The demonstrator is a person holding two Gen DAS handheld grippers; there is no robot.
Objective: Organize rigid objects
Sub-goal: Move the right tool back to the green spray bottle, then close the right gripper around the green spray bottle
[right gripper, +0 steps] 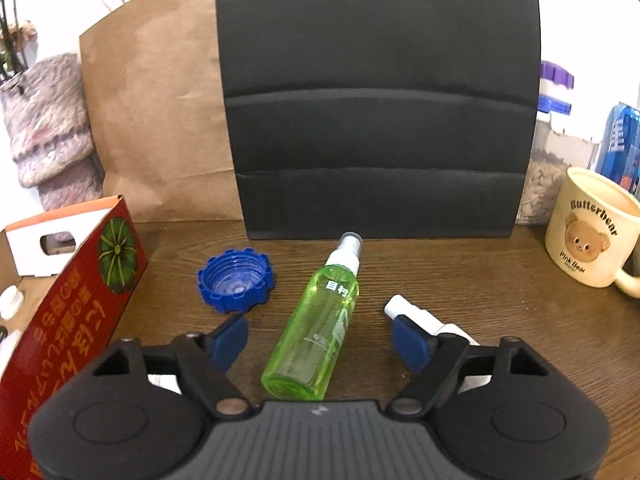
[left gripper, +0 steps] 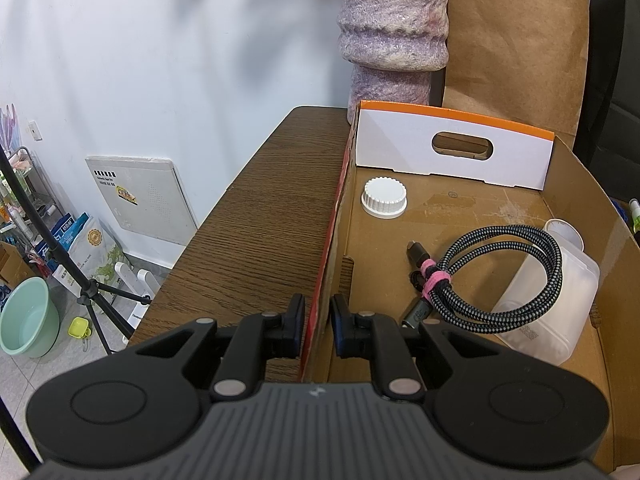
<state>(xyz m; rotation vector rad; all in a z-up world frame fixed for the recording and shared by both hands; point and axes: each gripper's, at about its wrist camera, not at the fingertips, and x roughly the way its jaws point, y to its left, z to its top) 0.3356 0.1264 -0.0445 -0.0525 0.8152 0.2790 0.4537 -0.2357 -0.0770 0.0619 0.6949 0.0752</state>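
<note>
Right wrist view: we see our right gripper (right gripper: 320, 342) open wide around a green spray bottle (right gripper: 316, 328) lying on the tabletop (right gripper: 500, 280). The pads do not touch it. A blue cap (right gripper: 236, 280) sits just left of the bottle, near the box. Left wrist view: our left gripper (left gripper: 319, 326) pinches the near left wall of the cardboard box (left gripper: 400, 220), which holds a white cap (left gripper: 384, 197) and a cable (left gripper: 500, 272).

Left gripper (left gripper: 318, 330) jaws clamp the cardboard box's (left gripper: 576, 184) left wall. Inside: white cap (left gripper: 384, 196) far left, braided cable (left gripper: 496, 276) over clear container (left gripper: 560, 304) right.
</note>
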